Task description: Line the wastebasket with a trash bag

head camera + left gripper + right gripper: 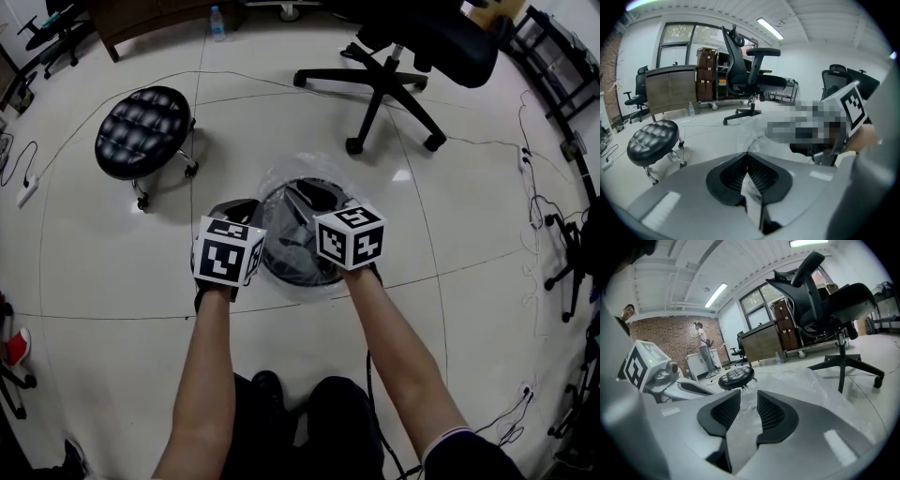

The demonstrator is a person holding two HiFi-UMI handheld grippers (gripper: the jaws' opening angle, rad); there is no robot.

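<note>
The round black wastebasket (281, 270) stands on the white floor just ahead of both hands, with a clear trash bag (284, 174) draped over its top and bulging past the far rim. My left gripper (239, 208) is at the basket's left rim; in the left gripper view its jaws (749, 174) are shut on a fold of the clear film (757, 129). At the near right rim is my right gripper (317, 198). Seen in the right gripper view (743, 411), its pads stand apart, with crumpled film (806, 380) lying just beyond them and nothing pressed between them.
A black tufted stool (142, 131) on casters stands left of the basket. A black office chair (394, 56) stands behind it. Cables run across the floor at both sides. A water bottle (217, 23) stands by a wooden desk far back. A person (702, 348) stands by the brick wall.
</note>
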